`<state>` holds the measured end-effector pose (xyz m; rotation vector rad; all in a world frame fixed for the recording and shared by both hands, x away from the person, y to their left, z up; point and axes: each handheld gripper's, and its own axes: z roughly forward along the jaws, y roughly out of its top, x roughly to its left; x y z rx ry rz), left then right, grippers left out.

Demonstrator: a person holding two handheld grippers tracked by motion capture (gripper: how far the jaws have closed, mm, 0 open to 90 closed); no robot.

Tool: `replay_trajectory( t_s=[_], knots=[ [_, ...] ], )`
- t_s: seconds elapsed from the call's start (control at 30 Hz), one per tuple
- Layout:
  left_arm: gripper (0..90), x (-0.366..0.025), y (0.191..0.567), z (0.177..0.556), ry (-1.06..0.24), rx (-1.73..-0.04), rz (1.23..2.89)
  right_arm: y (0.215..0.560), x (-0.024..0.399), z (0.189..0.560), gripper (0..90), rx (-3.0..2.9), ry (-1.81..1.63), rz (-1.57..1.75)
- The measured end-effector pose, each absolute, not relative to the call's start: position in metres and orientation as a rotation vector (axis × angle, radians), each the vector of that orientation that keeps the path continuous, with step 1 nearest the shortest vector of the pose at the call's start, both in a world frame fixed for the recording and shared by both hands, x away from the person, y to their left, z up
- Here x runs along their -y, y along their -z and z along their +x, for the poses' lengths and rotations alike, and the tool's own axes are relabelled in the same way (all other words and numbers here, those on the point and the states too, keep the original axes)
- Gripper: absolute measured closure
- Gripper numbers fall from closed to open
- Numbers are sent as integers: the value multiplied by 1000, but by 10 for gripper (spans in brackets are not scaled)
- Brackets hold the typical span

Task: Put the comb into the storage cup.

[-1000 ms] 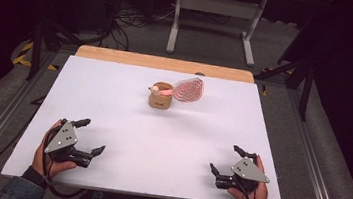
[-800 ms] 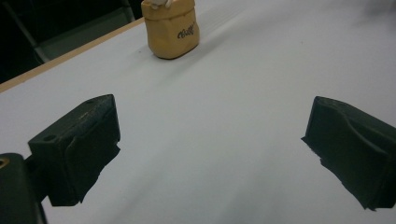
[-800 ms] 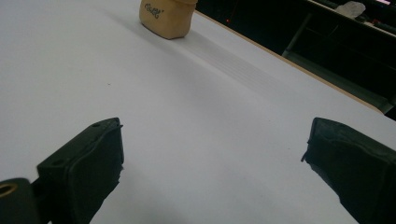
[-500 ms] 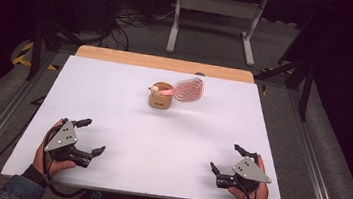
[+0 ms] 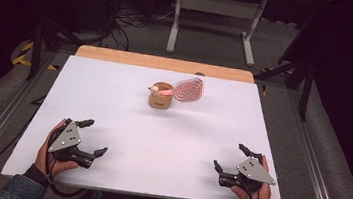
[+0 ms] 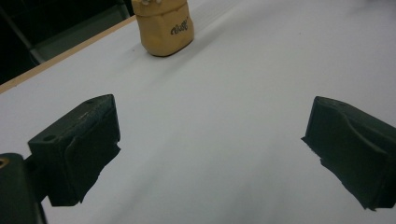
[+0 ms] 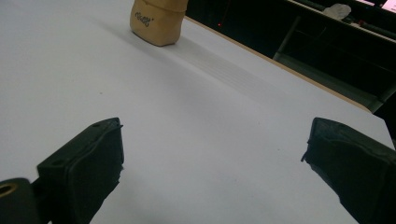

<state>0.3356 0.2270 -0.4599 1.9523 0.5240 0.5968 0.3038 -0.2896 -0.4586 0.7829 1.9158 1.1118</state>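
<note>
Left gripper [image 5: 88,136] and right gripper [image 5: 232,161] both wide, empty, at the table's [image 5: 168,154] near edge. Cup [image 5: 160,96] sits mid-table toward the far side, well apart from both, whisk [image 5: 185,89] leaning out. Risk: clipping the whisk could tip the cup. Cup top cropped in both gripper views; print unreadable.
</note>
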Motion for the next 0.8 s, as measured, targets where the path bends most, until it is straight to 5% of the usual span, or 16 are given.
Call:
replay_trajectory(
  t_s=[0.8],
  knots=[
    [42, -229, 460, 335, -603, -538, 1944, 459, 285, 304, 50, -1920, -1100, 778]
  ],
)
